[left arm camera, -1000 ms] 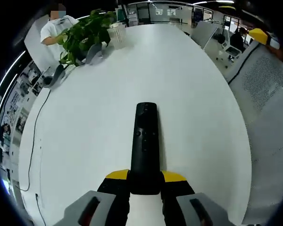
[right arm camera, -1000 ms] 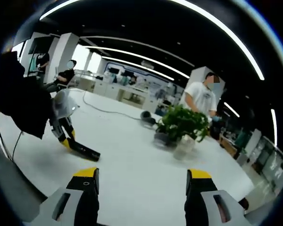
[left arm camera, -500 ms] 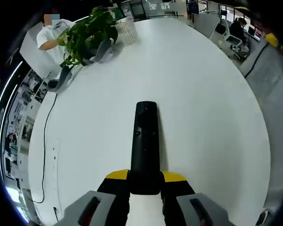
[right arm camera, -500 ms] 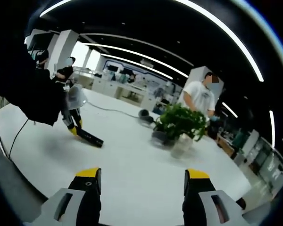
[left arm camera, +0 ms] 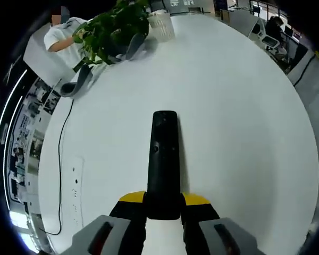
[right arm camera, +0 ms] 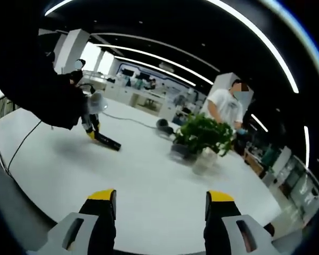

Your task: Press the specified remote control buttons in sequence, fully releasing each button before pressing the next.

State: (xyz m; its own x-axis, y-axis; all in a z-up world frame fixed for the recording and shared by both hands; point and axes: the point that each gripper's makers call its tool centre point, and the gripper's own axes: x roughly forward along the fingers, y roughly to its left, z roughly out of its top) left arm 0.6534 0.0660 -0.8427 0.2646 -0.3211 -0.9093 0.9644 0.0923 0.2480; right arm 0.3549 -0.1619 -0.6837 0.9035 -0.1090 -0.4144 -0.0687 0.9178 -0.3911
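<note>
Black remote control (left arm camera: 164, 159), lower centre, clamped at its near end by left gripper (left arm camera: 164, 204); right gripper (right arm camera: 159, 212) fingers wide apart, empty; pressing not begun, right fingertip must reach the buttons.

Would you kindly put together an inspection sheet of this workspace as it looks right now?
Surface: large white oval table, mostly bare.
Job's things: black remote control, clamped by its near end in the left gripper, buttons facing up, held above the table.
Clutter: potted green plant and a white mesh cup at the far end; a dark grey item beside the plant.
Grippers: left shut on the remote; right gripper open, empty, yellow-tipped.
Cables: thin dark cable running along the table edge.
Surroundings: open office; a person in a white shirt behind the plant.
</note>
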